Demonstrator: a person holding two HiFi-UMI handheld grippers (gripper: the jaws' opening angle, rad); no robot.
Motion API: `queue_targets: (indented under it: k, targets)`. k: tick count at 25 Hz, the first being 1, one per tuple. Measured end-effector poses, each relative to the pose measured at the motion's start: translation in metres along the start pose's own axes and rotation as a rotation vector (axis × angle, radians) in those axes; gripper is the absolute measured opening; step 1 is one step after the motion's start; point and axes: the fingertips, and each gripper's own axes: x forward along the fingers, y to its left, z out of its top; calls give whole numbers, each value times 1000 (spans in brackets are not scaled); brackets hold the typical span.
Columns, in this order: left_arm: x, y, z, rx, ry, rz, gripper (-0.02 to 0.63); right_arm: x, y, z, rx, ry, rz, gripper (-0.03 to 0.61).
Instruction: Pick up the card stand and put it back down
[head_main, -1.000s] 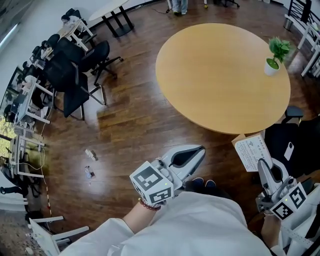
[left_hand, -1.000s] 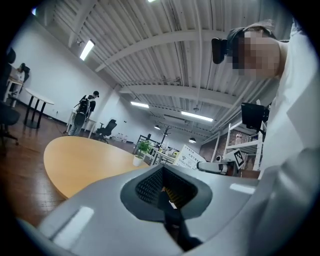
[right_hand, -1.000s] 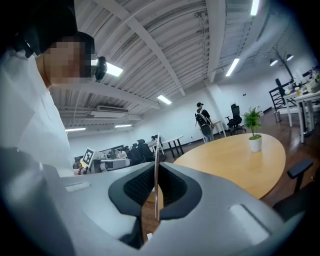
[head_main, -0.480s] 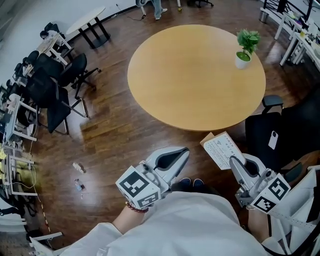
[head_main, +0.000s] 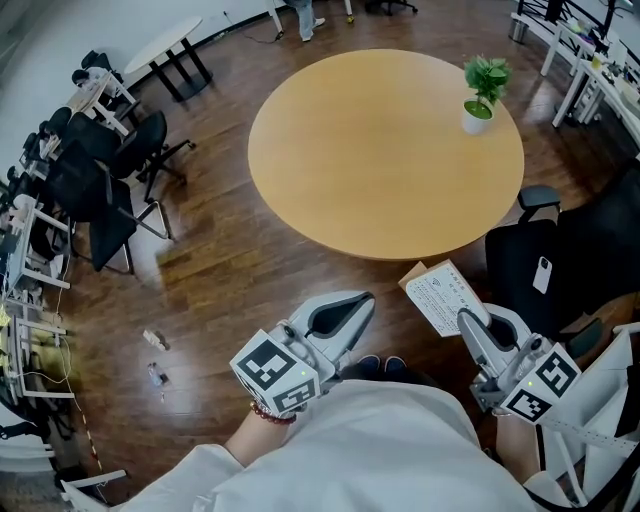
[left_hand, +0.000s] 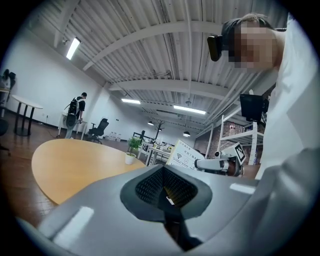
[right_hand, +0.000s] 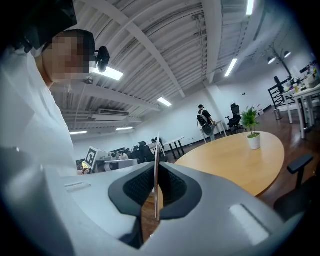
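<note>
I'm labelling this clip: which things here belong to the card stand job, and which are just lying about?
Job in hand:
card stand, clamped in the right gripper
round table, probably the set-down spot

Lying about:
potted plant
office chairs
phone on the black chair
floor litter
left gripper, shut and empty

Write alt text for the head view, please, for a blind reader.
Seen from above, the right gripper holds a white card stand in its shut fingers over the wood floor, short of a round table. The left gripper is shut and empty; a potted plant stands on the table.
</note>
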Motion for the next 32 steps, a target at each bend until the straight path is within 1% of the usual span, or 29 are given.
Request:
queue_targets:
  k: [3, 7, 14, 17, 19, 22, 25, 27, 28, 30, 32]
  targets:
    - [0, 1, -4, -3, 7, -5, 0, 1, 0, -1, 1, -4, -4, 23]
    - [-6, 2, -13, -27, 26, -4, 0, 2, 3, -10, 23, 13, -24, 21]
    - [-15, 20, -13, -38, 7, 7, 0, 16, 4, -9, 23, 9, -38, 21]
    - [-27, 28, -7, -43, -9, 24, 0, 22, 4, -9, 35, 3, -50, 21]
    - [-39, 38, -4, -43, -5, 41, 0, 31, 5, -6, 64, -22, -49, 21]
    - [-59, 56, -7, -55, -4, 62, 0, 47, 8, -4, 80, -37, -54, 21]
    - [-63, 76, -17, -80, -2, 72, 0, 63, -5, -8, 75, -31, -80, 21]
    - [-65, 91, -27, -92, 30, 96, 0, 73, -19, -17, 88, -12, -124, 21]
    - [-69, 95, -31, -102, 42, 106, 0, 76, -23, -20, 76, 6, -146, 22]
    - [-76, 100, -33, -131, 42, 120, 0, 76, -31, -12, 35, 16, -169, 23]
    - [-73, 112, -31, -157, 51, 148, 0, 76, -55, 9, 29, -13, -192, 23]
